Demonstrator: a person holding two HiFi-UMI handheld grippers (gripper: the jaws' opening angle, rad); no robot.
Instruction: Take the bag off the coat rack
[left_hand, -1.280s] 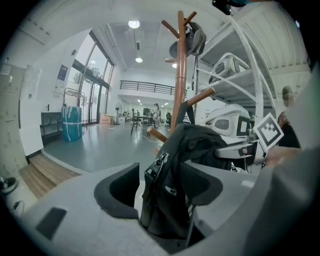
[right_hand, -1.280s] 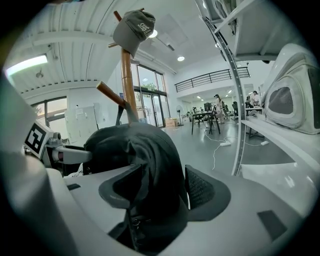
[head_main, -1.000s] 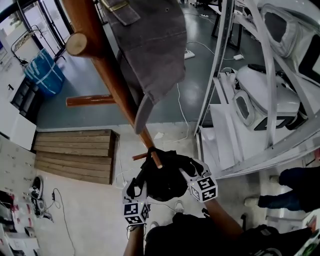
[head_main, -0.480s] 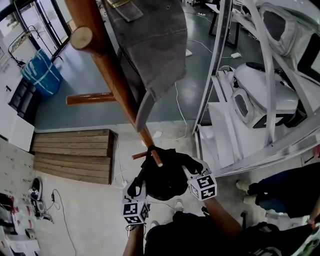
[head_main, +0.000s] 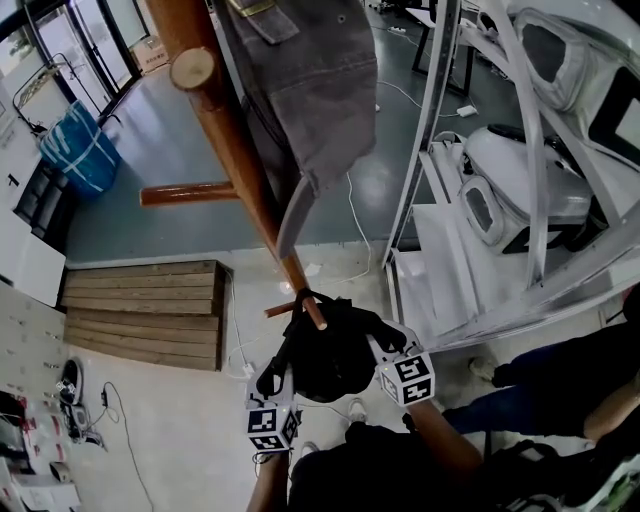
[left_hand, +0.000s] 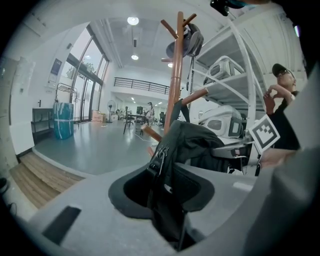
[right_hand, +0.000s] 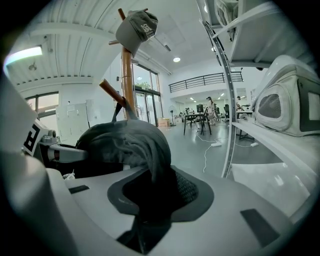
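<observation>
1. Pinches the bag (head_main: 330, 358) with the left gripper (head_main: 268, 382). Jaws drawn in narrow, having just been closing. Black fabric and a strap with a metal buckle (left_hand: 159, 157) caught between them, running down into the gap.
2. Pinches the same bag from the opposite side with the right gripper (head_main: 374, 342). Jaws likewise narrow and just been closing. A thick fold of dark cloth pressed between the pads, seen plainly in the right gripper view.
3. Hangs from a short lower peg (head_main: 312, 314) of the wooden coat rack (head_main: 235, 165), low on the slanting post, with one gripper at either flank.
4. Bears a grey cap (head_main: 310, 90) much higher on the same rack, well apart from the bag.
5. Stands just beside white shelving (head_main: 440, 150) on the right of the head view.
6. Compared with a second ago: keeps both grippers at nearly the same spots against the bag, but with the jaws far closer together and now gripping cloth. Leaves the bag on the same peg, its shape hardly altered.
7. Also since then: shows the rack's upper peg end slid a little rightward in the head view, and a person (head_main: 540, 395) at the lower right edge come further into the picture, in dark clothing.
</observation>
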